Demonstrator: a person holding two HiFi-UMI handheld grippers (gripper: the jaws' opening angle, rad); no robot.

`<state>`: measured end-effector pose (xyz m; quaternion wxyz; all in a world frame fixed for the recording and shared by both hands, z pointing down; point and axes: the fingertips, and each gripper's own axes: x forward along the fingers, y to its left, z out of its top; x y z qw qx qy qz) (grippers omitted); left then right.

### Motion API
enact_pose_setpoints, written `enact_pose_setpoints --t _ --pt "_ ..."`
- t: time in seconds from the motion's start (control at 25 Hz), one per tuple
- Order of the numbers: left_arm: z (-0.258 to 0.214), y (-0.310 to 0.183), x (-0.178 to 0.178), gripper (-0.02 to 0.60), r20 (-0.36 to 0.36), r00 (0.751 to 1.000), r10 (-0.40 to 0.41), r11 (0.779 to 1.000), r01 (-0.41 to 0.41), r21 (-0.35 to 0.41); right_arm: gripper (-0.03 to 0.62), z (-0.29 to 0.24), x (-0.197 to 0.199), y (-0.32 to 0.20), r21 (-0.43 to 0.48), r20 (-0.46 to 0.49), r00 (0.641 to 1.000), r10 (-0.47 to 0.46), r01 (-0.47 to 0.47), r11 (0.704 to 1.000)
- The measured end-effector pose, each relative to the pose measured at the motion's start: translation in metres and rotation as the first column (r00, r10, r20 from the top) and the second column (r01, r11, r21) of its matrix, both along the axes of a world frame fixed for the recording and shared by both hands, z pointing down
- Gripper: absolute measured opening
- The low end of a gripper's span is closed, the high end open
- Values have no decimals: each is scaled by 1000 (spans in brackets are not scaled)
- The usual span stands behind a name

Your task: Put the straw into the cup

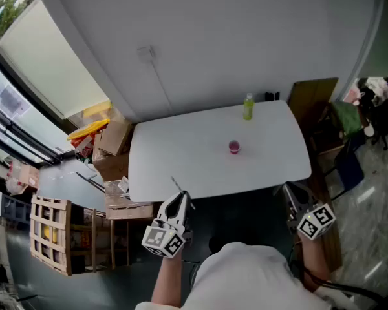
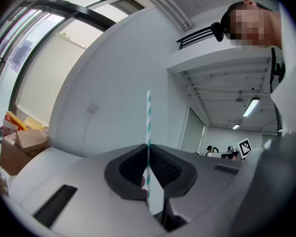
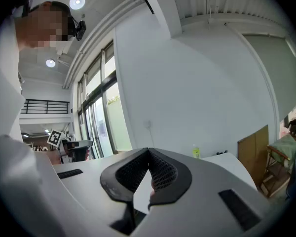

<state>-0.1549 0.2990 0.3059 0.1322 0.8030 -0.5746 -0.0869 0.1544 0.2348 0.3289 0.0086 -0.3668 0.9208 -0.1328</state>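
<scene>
Straw (image 2: 148, 117) stands upright along the jaws, clamped in the left claw (image 1: 180, 197) at the tabletop's (image 1: 181, 160) near edge. Cup (image 1: 234, 147) sits ahead and rightward, mid-tabletop. Right claw (image 1: 288, 190) is closed, empty.

The person wears a white short-sleeved shirt (image 1: 246, 278). The left gripper (image 1: 180, 197) and right gripper (image 1: 289, 190) are grey, with black ribbed pads (image 3: 163, 174) and a black-and-white marker cube (image 1: 163, 239) behind each.

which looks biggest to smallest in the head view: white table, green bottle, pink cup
1. white table, by far the largest
2. green bottle
3. pink cup, the smallest
Bottle and cup both stand on the table.
</scene>
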Motion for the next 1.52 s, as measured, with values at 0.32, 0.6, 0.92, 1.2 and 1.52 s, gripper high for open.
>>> enact_pose_setpoints --t 0.32,0.6,0.92,1.2,1.52 --pt "-1 1 1 14 -2 1000 1 1000 -1 0 34 -3 2 -1 5 -1 1000 2 -2 1000" --pt "0 3 2 14 -4 1000 -2 1000 2 -1 34 -2 0 0 1 1 1000 -7 7 1000" --pt "1 3 7 14 4 1000 -17 1000 17 -15 36 -1 0 -2 -23 48 998 -49 50 998" --pt "2 2 21 14 -1 999 -51 998 51 -26 37 -1 13 -13 -19 35 996 -79 79 997" --pt "1 -9 49 14 9 997 -74 997 74 -31 37 3 33 -33 -34 28 993 -118 119 992"
